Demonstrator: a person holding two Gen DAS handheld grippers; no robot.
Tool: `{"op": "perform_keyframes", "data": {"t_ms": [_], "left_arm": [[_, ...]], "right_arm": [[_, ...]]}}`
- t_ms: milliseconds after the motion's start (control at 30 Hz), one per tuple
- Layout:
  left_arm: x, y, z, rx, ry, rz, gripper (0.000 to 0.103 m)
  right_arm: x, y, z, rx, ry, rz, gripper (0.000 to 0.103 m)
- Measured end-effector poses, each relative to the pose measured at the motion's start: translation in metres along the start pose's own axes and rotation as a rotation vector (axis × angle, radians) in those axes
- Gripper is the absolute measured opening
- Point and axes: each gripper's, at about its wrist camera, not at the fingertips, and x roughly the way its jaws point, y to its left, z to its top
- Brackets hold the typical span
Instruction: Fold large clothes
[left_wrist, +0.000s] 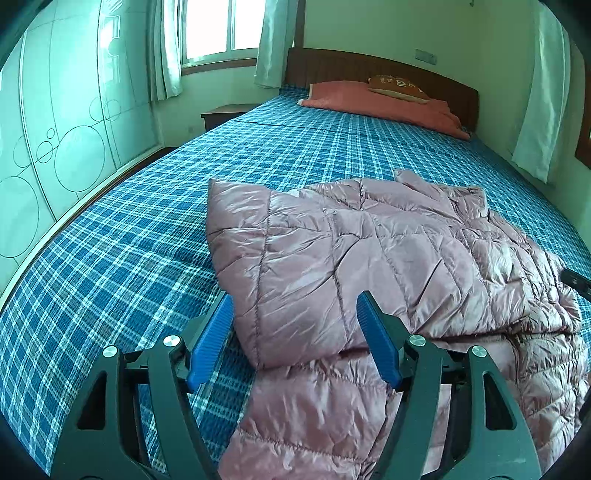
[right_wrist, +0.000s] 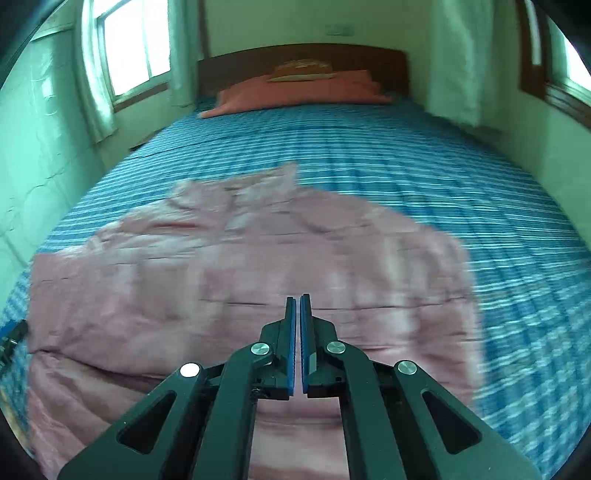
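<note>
A pink quilted down jacket (left_wrist: 369, 251) lies partly folded on a bed with a blue plaid sheet (left_wrist: 110, 258). A doubled-over flap forms its left side. My left gripper (left_wrist: 295, 295) hangs over the near corner of that flap, open. The blue pads (left_wrist: 218, 332) straddle the folded edge without pressing on it. The right wrist view is motion-blurred. There, the jacket (right_wrist: 221, 277) spreads across the sheet (right_wrist: 406, 166). My right gripper (right_wrist: 297, 295) is above the jacket's near middle, shut with nothing between its pads.
A salmon pillow (left_wrist: 384, 105) with a brown cushion (left_wrist: 399, 86) lies against the dark wooden headboard (left_wrist: 369, 64). Sliding wardrobe doors (left_wrist: 66, 129) run along the bed's left side. A window (left_wrist: 221, 26), curtains (left_wrist: 535, 103) and a nightstand (left_wrist: 221, 112) stand beyond.
</note>
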Motion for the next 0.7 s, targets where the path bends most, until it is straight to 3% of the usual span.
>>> {"op": "perform_keyframes", "data": {"t_ms": [100, 200, 267, 300, 333, 367, 500, 533, 567, 600, 700], "left_arm": [[0.002, -0.002, 0.001, -0.001, -0.002, 0.0, 0.069], [0.004, 0.0, -0.001, -0.007, 0.003, 0.007, 0.069], [0.003, 0.005, -0.002, -0.023, 0.006, 0.009, 0.069], [0.003, 0.008, -0.003, -0.03, 0.007, 0.01, 0.069], [0.002, 0.011, -0.004, -0.038, 0.007, 0.012, 0.069], [0.002, 0.015, -0.004, -0.043, 0.005, 0.014, 0.069], [0.0, 0.029, -0.005, -0.074, -0.002, 0.024, 0.073], [0.0, 0.032, -0.006, -0.08, 0.0, 0.026, 0.073], [0.001, 0.034, -0.006, -0.081, 0.003, 0.029, 0.073], [0.002, 0.037, -0.007, -0.081, 0.009, 0.033, 0.073], [0.0, 0.046, -0.007, -0.092, 0.003, 0.037, 0.073]], "right_arm": [[0.01, -0.018, 0.0, 0.077, 0.052, 0.058, 0.002], [0.011, -0.004, -0.002, 0.097, 0.056, 0.119, 0.008], [0.01, 0.013, -0.006, 0.118, 0.059, 0.175, 0.03], [0.012, 0.022, -0.006, 0.131, 0.058, 0.203, 0.05], [0.014, 0.031, -0.006, 0.135, 0.054, 0.222, 0.06], [0.017, 0.043, -0.004, 0.129, 0.055, 0.241, 0.061], [0.042, 0.087, -0.003, 0.077, 0.105, 0.261, 0.059], [0.048, 0.094, -0.004, 0.058, 0.125, 0.26, 0.031], [0.054, 0.102, -0.005, 0.03, 0.149, 0.257, 0.013], [0.056, 0.106, -0.005, 0.021, 0.149, 0.252, 0.006], [0.034, 0.104, -0.004, -0.013, 0.068, 0.218, 0.003]]}}
